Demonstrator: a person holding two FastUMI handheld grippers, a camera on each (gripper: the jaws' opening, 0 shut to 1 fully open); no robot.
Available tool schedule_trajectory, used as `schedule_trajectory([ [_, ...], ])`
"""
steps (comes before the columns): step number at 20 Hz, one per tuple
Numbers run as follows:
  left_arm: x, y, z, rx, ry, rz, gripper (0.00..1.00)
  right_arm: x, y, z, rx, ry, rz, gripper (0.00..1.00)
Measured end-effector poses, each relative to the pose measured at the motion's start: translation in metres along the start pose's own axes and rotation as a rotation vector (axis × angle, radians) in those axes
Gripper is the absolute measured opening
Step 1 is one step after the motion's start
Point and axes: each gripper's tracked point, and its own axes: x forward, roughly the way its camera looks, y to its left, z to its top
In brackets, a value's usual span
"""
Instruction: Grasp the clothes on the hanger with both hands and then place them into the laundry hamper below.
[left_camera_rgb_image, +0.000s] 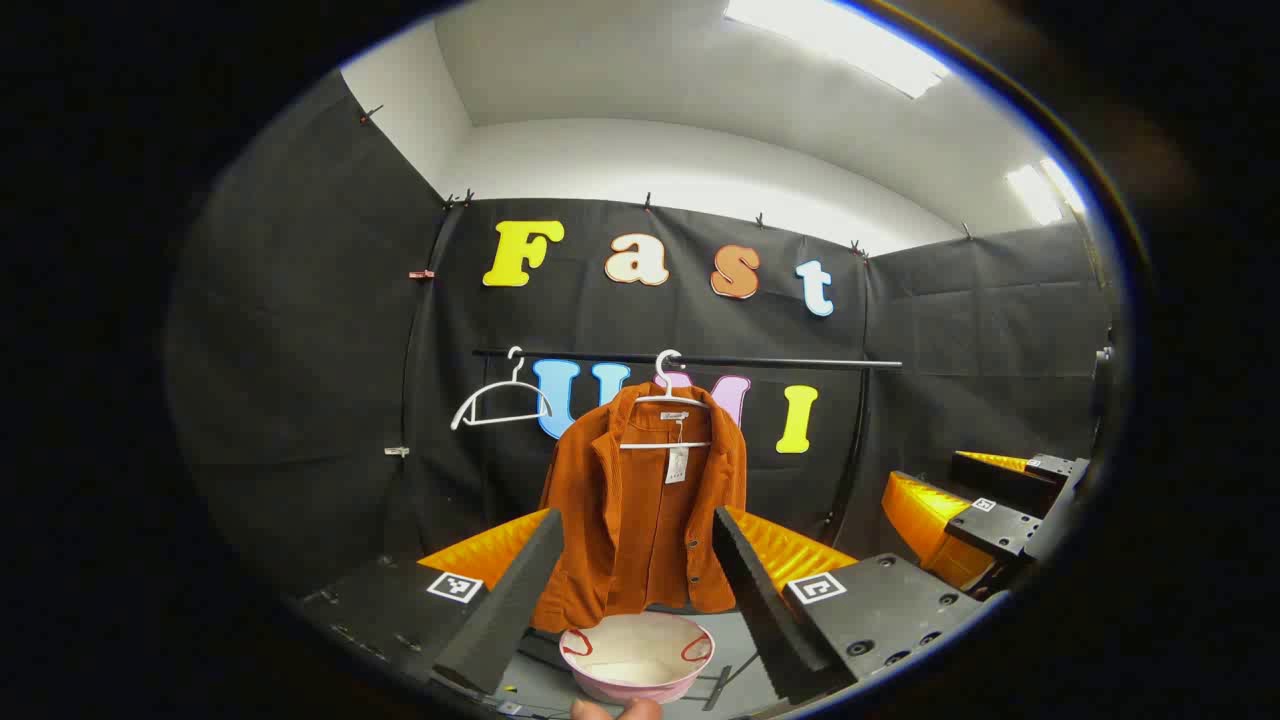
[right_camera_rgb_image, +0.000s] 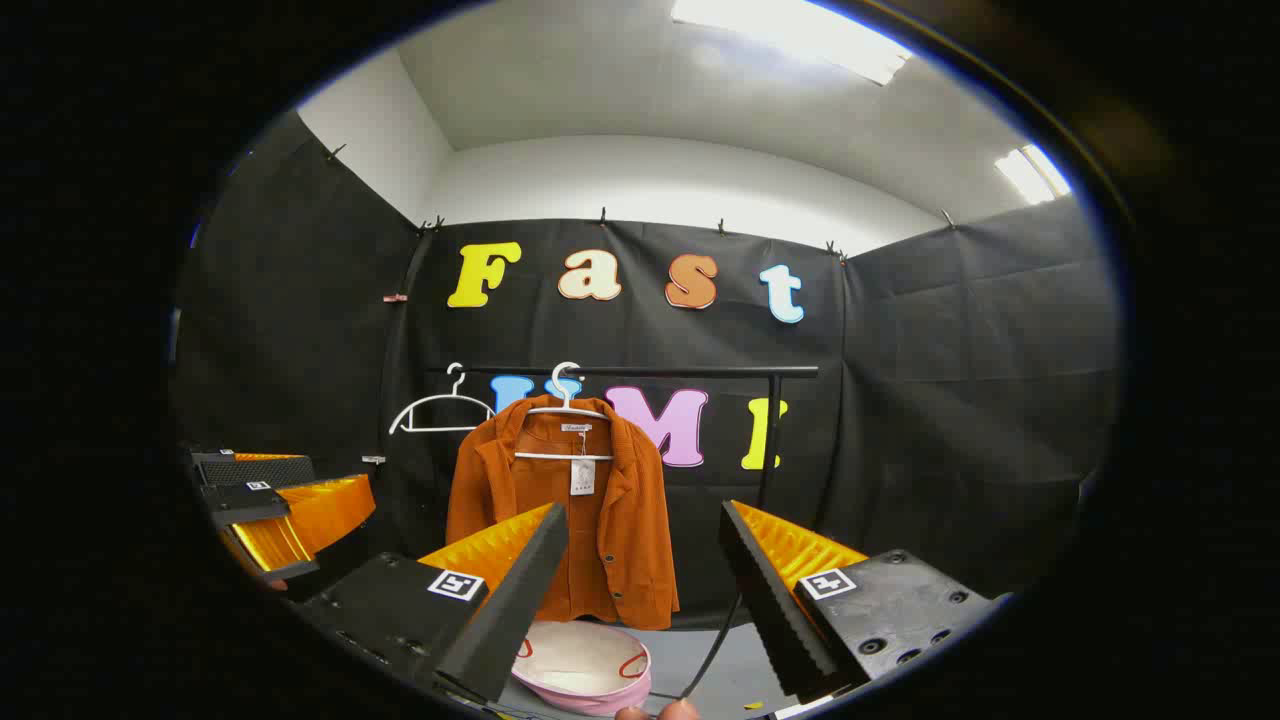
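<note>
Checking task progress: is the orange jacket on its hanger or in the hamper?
On its hanger: the orange jacket hangs from the white hanger above the pink hamper.

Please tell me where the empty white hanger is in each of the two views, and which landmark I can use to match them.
Left gripper view: the empty hanger hangs on the rail, left of the orange jacket, left of centre.
Right gripper view: the empty hanger hangs on the rail, up and left of the jacket.
Shared landmark: the jacket, above the hamper.
</note>
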Motion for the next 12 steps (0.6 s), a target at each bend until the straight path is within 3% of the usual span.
schedule_trajectory([
  [5, -0.001, 0.0008, 0.0002, 0.033, -0.008, 0.033, 0.95, -0.0026, -0.0075, -0.003, 0.023, 0.009, -0.007, 0.99],
  [12, 0.0032, -0.0015, -0.0047, 0.031, 0.004, 0.015, 0.95, -0.0103, -0.0006, 0.0009, 0.016, 0.013, -0.007, 0.98],
])
